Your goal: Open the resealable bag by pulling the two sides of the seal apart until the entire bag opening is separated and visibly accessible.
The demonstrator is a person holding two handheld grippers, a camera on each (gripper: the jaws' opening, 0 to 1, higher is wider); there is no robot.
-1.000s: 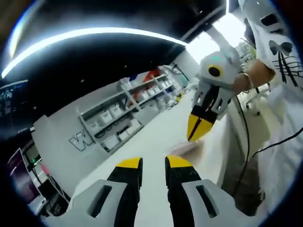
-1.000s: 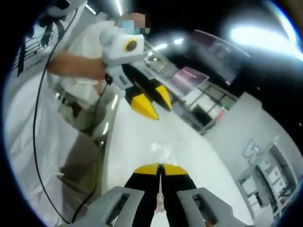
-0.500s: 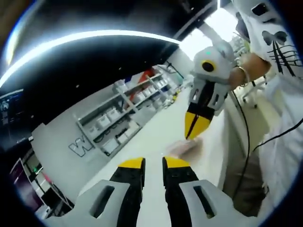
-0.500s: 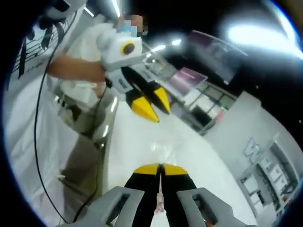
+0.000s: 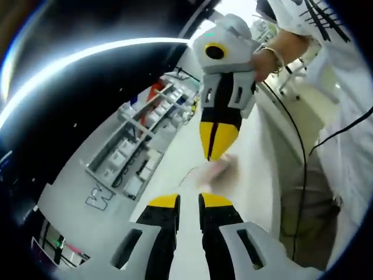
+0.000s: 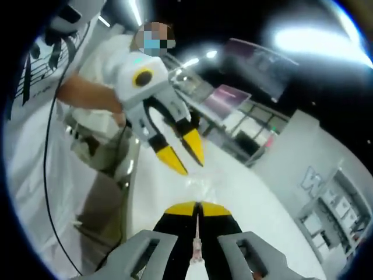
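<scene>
White tabletop (image 6: 245, 198) runs away from me in both views, with grey shelving (image 5: 131, 154) of bins along the far wall at 9 o'clock in the left gripper view and a rounded table edge (image 6: 129, 169) at 9 o'clock in the right gripper view, beyond which the floor drops off beside a person's trousers.

My right gripper (image 6: 197, 207) has its yellow-tipped jaws pressed together on the resealable bag (image 6: 201, 185); a thin strip of the clear film runs down between them, and the rest of the bag lies pale and crinkled on the table just past the tips at 12 o'clock.

My left gripper (image 5: 189, 201) holds its jaws a narrow gap apart with nothing between them. In the left gripper view the bag shows as a blurred pinkish patch just beyond those tips, directly under the right gripper's closed point at 12 o'clock.

In the right gripper view the left gripper hangs above the bag at 11 o'clock, tips spread, apart from the film. I see open tabletop on the far side of the bag.
</scene>
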